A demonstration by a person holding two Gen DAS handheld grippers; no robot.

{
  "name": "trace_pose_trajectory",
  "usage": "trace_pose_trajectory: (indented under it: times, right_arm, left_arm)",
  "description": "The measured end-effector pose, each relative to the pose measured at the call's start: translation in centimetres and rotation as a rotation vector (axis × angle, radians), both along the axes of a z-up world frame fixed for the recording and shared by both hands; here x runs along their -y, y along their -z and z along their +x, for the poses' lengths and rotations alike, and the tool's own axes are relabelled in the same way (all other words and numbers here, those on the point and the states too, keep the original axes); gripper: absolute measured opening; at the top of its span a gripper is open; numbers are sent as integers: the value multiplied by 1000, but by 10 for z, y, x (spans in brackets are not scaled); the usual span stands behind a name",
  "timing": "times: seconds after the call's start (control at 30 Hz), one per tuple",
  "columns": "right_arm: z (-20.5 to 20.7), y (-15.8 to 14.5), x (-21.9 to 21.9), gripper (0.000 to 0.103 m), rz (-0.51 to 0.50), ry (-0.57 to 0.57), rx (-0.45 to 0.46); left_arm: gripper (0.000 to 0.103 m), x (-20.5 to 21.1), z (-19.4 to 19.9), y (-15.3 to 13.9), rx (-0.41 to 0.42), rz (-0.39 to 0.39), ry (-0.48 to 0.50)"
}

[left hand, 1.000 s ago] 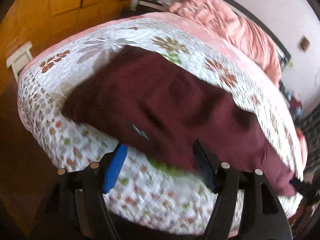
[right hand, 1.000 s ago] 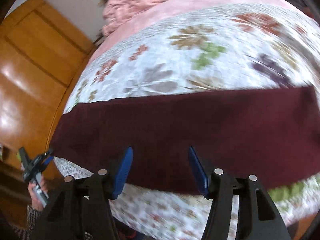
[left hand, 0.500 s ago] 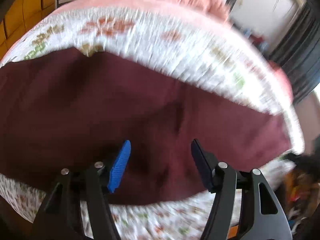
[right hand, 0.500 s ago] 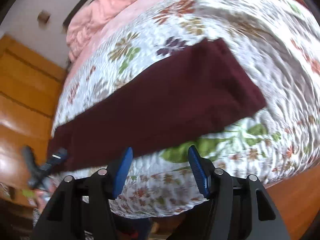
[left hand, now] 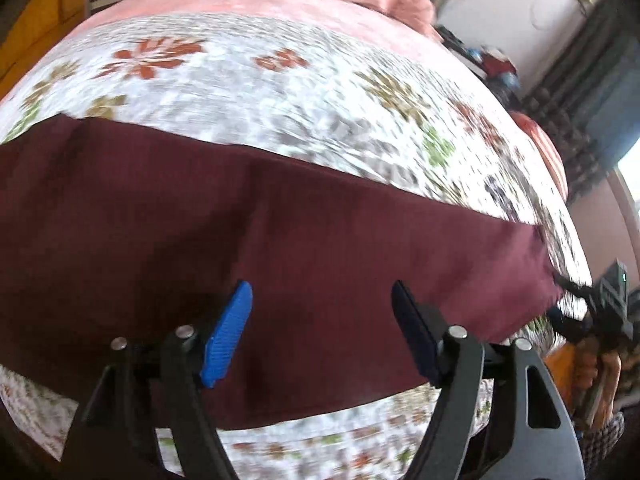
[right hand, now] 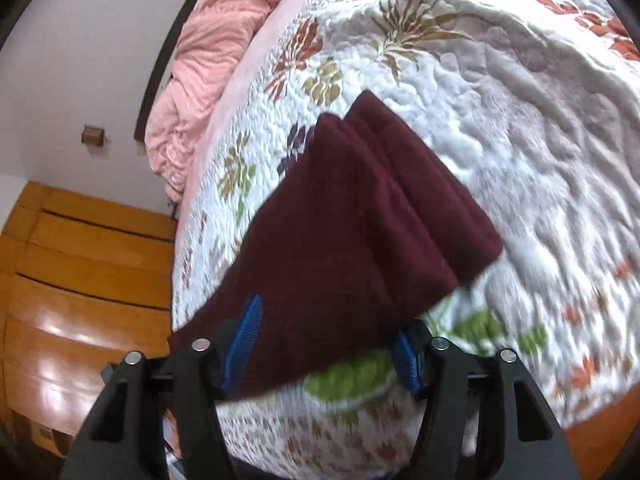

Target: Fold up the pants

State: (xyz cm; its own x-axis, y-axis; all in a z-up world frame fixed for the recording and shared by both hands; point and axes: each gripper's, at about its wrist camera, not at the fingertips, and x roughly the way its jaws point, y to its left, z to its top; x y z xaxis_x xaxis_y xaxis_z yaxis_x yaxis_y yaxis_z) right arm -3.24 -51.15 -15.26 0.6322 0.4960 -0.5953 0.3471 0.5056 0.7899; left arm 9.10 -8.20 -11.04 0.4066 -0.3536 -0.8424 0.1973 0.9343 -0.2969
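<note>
Dark maroon pants (left hand: 280, 248) lie flat along the near edge of a bed with a white floral quilt (left hand: 280, 92). In the left wrist view my left gripper (left hand: 322, 308) is open and empty, hovering over the middle of the pants. In the right wrist view the pants (right hand: 360, 220) show their leg ends, one leg stacked on the other. My right gripper (right hand: 328, 340) is open and empty, close above the near edge of the legs. The right gripper also shows at the pants' far right end in the left wrist view (left hand: 600, 300).
A crumpled pink blanket (right hand: 200, 64) lies at the head of the bed. A wooden wardrobe (right hand: 80, 280) stands on the left. Dark curtains (left hand: 592, 80) and clutter are to the right of the bed. The quilt hangs over the bed's near edge (right hand: 360, 440).
Both grippers have swung along the pants. The left went from the waist end to above the middle; the right moved out to the leg ends. Both stayed open.
</note>
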Motion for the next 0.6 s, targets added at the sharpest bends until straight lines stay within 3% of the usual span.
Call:
trace_pose_trajectory:
  times: [0.07,0.1,0.13,0.2,0.27,0.37,0.43,0.5,0.6]
  right_arm:
    - [6,-1,2,47,4,25,46]
    - [7,-2,5,28,1,32,60]
    - [10,-1,6,19,4,35,69]
    - [19,-13,7,17,-3,9,101]
    - [26,-38,6,16,-78,-30,150]
    - [24,-84,16,14,-116,-28,238]
    - [17,-100,25,14,-170,-17,258]
    - [9,-98,37,14,-208,12,219]
    - [6,-58,52,14,-285,21,52]
  left_arm:
    - [72,9,2,8,-16,17,8]
    - [72,10,3,12,-28,25,7]
    - [72,10,4,15,-38,29,1]
    - [72,5,6,14,-38,21,-18]
    - [72,0,7,5,-13,19,-53]
    - [73,-9,7,-17,73,26,-99]
    - [75,-6,10,-25,111,59,-100]
    - [78,-1,13,-22,118,90,-87]
    - [78,10,21,17,8,140,-51]
